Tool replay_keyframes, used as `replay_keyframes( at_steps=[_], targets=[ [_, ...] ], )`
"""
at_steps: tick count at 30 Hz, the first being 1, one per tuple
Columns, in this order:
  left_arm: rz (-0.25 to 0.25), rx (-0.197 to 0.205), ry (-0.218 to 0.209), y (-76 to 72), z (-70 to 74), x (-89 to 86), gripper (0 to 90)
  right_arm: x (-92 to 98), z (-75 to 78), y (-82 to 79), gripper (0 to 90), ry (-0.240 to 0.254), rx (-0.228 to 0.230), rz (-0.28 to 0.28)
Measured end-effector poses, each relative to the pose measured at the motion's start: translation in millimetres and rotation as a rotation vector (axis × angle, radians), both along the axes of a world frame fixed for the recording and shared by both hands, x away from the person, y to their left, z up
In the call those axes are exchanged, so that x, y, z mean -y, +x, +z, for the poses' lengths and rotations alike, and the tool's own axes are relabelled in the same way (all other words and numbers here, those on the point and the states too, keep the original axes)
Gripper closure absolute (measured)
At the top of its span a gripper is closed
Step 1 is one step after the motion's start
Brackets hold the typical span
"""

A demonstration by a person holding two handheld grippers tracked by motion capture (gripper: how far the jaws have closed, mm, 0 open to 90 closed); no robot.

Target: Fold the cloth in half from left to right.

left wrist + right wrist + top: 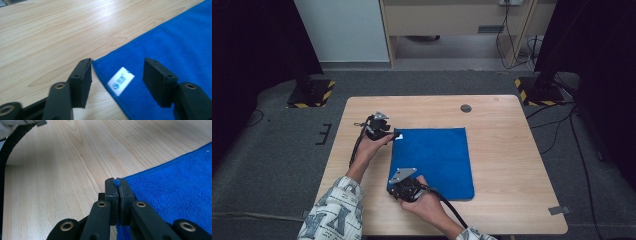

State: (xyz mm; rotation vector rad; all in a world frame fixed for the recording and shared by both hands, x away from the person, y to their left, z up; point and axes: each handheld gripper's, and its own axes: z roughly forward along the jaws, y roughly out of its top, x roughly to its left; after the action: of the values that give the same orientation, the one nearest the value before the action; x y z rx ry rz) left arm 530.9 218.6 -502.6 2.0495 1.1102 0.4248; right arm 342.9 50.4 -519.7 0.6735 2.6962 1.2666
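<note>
A blue towel lies flat on the wooden table. My left gripper sits at the towel's far left corner. In the left gripper view its jaws stand apart on either side of that corner and its white label, with the pads off the cloth. My right gripper is at the near left corner. In the right gripper view it is shut on the edge of the towel, and a tuft of blue shows between the tips.
A round grommet is set in the table near its far edge. A strip of tape lies at the near right corner. Two black stands with yellow-striped bases rise behind the table. A black cable trails at the left.
</note>
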Motion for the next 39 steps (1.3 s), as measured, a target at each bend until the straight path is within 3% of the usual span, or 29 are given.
replay_keyframes(
  at_steps=[7, 17, 20, 27, 29, 34, 39],
  targets=[
    [0.023, 0.010, -0.022, 9.2, -12.1, -6.6, 51.8, 1.2, -1.7, -2.7, 88.7, -0.003, 0.000, -0.006],
    [0.047, 0.025, -0.014, 16.9, -27.3, -8.9, 47.2, -2.1, -4.6, -3.4, 88.6, 0.012, -0.011, -0.014],
    [0.034, 0.003, 0.033, 19.9, -28.6, -5.9, 44.5, -2.4, -4.9, -3.4, 88.5, 0.004, -0.009, -0.014],
    [0.031, -0.007, 0.052, 23.1, -29.6, 0.7, 46.4, -0.7, -3.5, -3.5, 88.5, 0.009, -0.010, -0.016],
    [0.020, 0.001, 0.048, 23.1, -29.8, 1.8, 51.8, -0.5, -3.4, -3.4, 88.4, 0.005, -0.009, -0.015],
    [-0.010, -0.012, 0.043, 20.6, -28.2, 7.3, 75.3, 0.3, -4.2, -2.7, 88.4, -0.004, -0.011, -0.011],
    [0.020, -0.023, -0.005, 19.7, -30.0, 6.3, 88.4, 0.7, -3.2, -3.7, 88.5, -0.005, -0.007, -0.009]
  ],
)
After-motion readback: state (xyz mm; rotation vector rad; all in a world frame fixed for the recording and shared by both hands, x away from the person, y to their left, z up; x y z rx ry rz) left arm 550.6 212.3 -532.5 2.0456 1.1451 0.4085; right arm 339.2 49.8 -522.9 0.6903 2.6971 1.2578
